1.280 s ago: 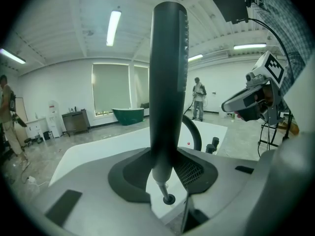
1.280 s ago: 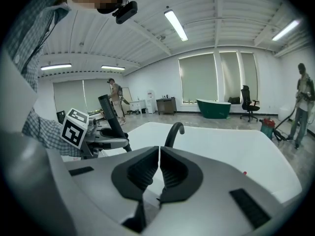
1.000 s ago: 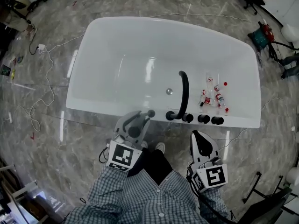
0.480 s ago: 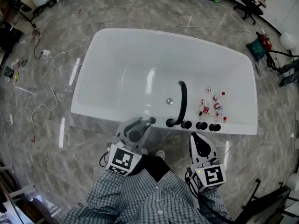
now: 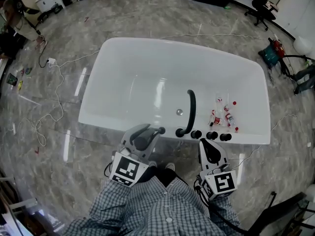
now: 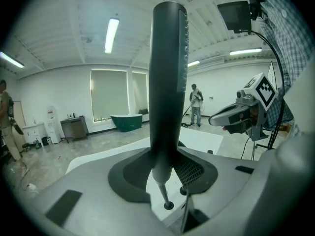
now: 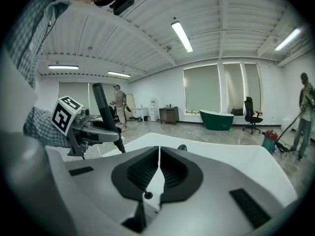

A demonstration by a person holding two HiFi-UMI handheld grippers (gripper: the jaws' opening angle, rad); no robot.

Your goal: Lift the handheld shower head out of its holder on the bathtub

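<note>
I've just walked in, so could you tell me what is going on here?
A person stands at a white bathtub with a gripper in each hand. The left gripper holds the black shower head upright in its jaws, near the tub's rim. The right gripper is shut and empty.

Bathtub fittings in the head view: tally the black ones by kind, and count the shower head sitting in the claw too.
Spout: 1
Round knobs: 3
Handheld shower head, gripped in the left claw: 1
Total: 5
</note>
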